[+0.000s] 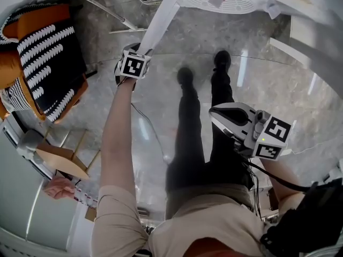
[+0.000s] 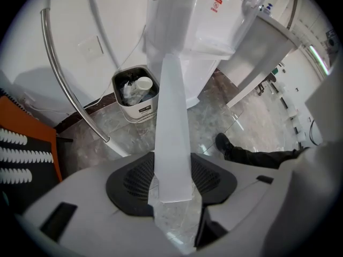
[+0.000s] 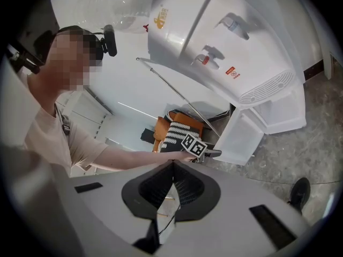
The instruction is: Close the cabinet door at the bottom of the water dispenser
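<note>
Left gripper (image 2: 172, 189): closed on the free edge of the flat white plastic cabinet door (image 2: 171, 116), a pad pressed to each face. Door's place: swung well out from the foot of the tall white water dispenser (image 2: 198, 25), seen edge-on in the left gripper view, far end at the dispenser's base, presumably the hinge side. Judged from that, nearly the whole swing left to do.

Push along the door's arc, not straight at the dispenser. Turn the wrist with the panel on the way round, so as not to twist thin plastic against its hinge. Grip firmly enough not to slide off the edge, lightly enough to let the panel pivot a little between the pads. Probably best to release just short of the frame and finish with a nudge on the outer face, to avoid trapping a jaw between door and cabinet.

Mind the black shoes (image 1: 185, 76) on the grey marble floor (image 1: 278, 84) near the door's path. No trouble likely from the small white waste bin (image 2: 135, 92), set just beside the dispenser towards the wall.

Right gripper (image 3: 171, 167): jaws pressed together on nothing, well apart from the door. Leave idle there.
</note>
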Available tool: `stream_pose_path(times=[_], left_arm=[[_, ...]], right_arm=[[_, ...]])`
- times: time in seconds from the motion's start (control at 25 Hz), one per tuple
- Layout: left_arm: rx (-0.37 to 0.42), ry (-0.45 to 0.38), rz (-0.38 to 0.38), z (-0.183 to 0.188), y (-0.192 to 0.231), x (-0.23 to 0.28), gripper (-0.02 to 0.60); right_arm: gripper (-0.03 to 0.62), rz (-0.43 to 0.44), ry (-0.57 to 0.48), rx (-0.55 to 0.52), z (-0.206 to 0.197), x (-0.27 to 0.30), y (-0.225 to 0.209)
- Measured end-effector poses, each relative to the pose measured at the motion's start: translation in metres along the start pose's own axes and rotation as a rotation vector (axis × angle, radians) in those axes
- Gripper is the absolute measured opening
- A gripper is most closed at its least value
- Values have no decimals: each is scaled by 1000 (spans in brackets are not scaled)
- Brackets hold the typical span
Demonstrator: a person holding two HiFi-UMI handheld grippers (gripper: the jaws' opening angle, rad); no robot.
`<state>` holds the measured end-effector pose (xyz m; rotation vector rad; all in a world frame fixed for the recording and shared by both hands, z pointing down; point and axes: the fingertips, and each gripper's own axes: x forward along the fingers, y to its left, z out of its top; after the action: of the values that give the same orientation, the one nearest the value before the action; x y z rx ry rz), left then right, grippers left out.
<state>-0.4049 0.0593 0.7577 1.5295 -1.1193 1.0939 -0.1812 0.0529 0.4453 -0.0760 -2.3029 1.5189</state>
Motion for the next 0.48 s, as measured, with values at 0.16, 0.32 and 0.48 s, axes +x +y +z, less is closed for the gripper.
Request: stream_pose_path(times=[0.16,0.32,0.48], left_arm=[[8,-7,-5,0,-1,-2,198],[5,-24,-12,0,-2,-1,198],[-2,-14,-16,-1,-2,-1,198]], right_arm=[[12,-16,-11,-8,-6,7,4],[12,-43,-29,-18,-15,7,9],[12,-74,-68,-13,-21,3,13]])
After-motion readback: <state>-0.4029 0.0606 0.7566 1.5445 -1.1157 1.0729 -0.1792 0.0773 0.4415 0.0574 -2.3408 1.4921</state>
